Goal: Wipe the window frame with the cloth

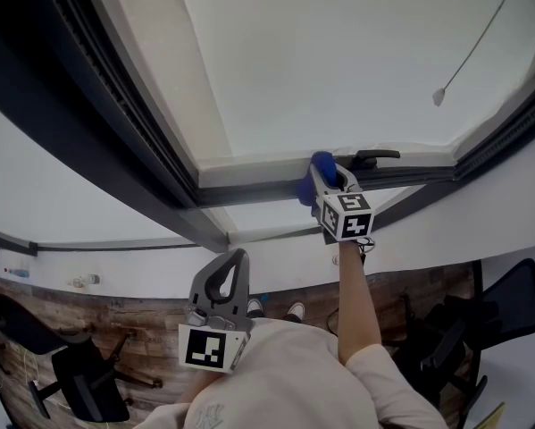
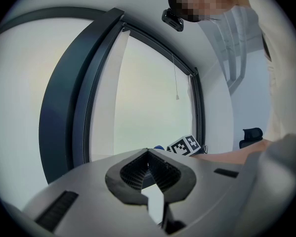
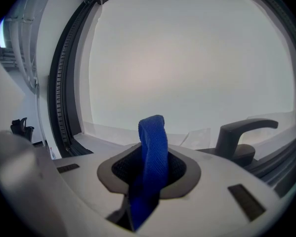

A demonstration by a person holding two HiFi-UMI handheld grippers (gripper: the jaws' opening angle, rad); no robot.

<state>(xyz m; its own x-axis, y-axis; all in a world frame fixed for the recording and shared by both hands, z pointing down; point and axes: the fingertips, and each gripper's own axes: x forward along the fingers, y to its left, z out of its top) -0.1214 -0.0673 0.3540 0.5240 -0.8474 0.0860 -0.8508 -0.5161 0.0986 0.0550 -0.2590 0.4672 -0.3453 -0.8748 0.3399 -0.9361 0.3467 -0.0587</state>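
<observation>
Mid-wipe imo: right tongs clenched on the blue cloth, up against the window frame at 2 o'clock. Left tongs closed, empty, idle. Next: slide along the rail w/ steady pressure.

readable text: none | labels, brands: none | numbers, signs: none

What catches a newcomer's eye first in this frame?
The bright blue cloth stands out, clamped in the right gripper and held against the dark window frame beside its handle, at the head view's centre. Lower down, the left gripper is shut and empty, away from the window.
</observation>
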